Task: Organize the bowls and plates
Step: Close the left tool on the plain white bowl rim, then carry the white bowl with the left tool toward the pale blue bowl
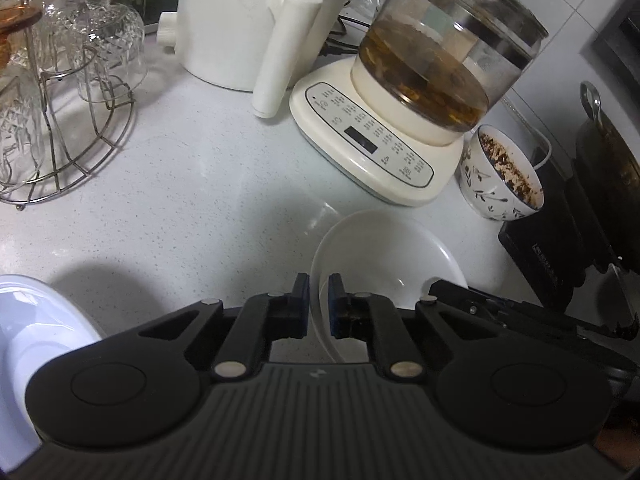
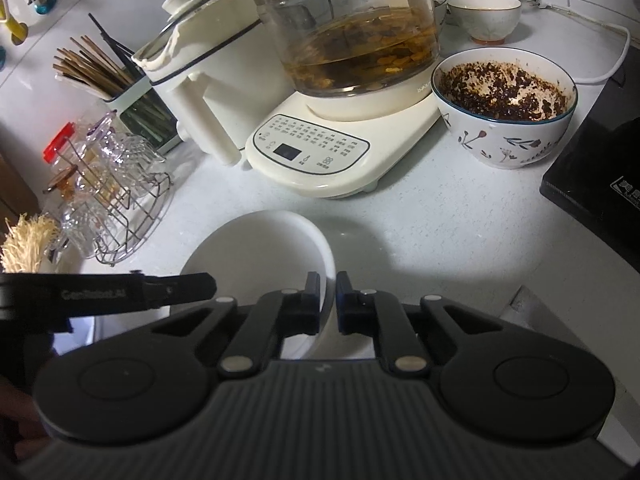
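- Both of my grippers were clamped on the same white bowl (image 1: 394, 256), one on each side of it.
- My left gripper (image 1: 319, 294) had its pads pressed together on the bowl's left rim, the thin white wall pinched between them.
- My right gripper (image 2: 328, 294) pinched the bowl's right rim in the same way; from its camera the left gripper's black finger reached in over the opposite side of the bowl.
- That bowl sat on the speckled white counter (image 1: 180, 168), empty as far as I could see.
- Just behind the bowl stood the cream kettle base (image 2: 308, 152) with its button panel, carrying a glass pot (image 2: 352, 40) of brownish liquid.
- Right of the kettle base, close beside it, was a flowered bowl (image 2: 506, 108) smeared inside with dark crumbs.
- Left of the kettle base and touching or nearly touching it stood a white cooker (image 1: 256, 20) with a thick handle.
- Further left of the bowl was a wire rack (image 1: 76, 136) holding upturned cut glasses.
- Behind the rack, in the right camera, a holder of chopsticks (image 2: 96, 70) stood by the cooker.
- Well left of the bowl, at the frame edge, lay part of another white dish (image 1: 36, 320).
- Right of the flowered bowl lay a black appliance (image 2: 596, 184).
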### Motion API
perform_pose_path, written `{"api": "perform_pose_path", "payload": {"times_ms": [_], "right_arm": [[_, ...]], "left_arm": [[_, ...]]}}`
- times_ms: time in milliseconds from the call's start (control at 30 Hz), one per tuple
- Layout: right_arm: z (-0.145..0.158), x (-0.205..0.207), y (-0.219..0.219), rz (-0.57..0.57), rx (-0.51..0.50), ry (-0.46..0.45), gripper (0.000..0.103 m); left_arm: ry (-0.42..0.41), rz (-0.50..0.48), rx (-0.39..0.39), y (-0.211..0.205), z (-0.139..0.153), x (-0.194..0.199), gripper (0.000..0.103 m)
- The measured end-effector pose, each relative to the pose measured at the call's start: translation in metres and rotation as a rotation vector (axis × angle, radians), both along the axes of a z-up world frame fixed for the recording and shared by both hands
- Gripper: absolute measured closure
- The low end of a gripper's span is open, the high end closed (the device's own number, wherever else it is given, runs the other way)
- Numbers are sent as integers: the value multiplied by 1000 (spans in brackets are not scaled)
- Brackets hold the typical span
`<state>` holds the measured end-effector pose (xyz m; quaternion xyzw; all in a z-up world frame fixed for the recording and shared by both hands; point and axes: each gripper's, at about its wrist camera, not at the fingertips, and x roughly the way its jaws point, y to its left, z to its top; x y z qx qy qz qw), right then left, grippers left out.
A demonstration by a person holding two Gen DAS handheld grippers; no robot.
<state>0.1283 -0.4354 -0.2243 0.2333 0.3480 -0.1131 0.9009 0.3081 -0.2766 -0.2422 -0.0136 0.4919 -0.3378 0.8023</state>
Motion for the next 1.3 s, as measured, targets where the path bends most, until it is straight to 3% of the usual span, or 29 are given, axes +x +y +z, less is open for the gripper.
{"api": "perform_pose_path", "payload": {"times_ms": [267, 900, 1300], "right_arm": [[8, -10, 2, -23, 5, -7, 93], [83, -30, 19, 2, 19, -24, 93], [116, -44, 28, 13, 12, -53, 93]], "left_arm": [[13, -22, -12, 3, 12, -6, 92], [19, 5, -14, 27, 100, -34, 91], [4, 0, -18, 40, 137, -53, 90]]}}
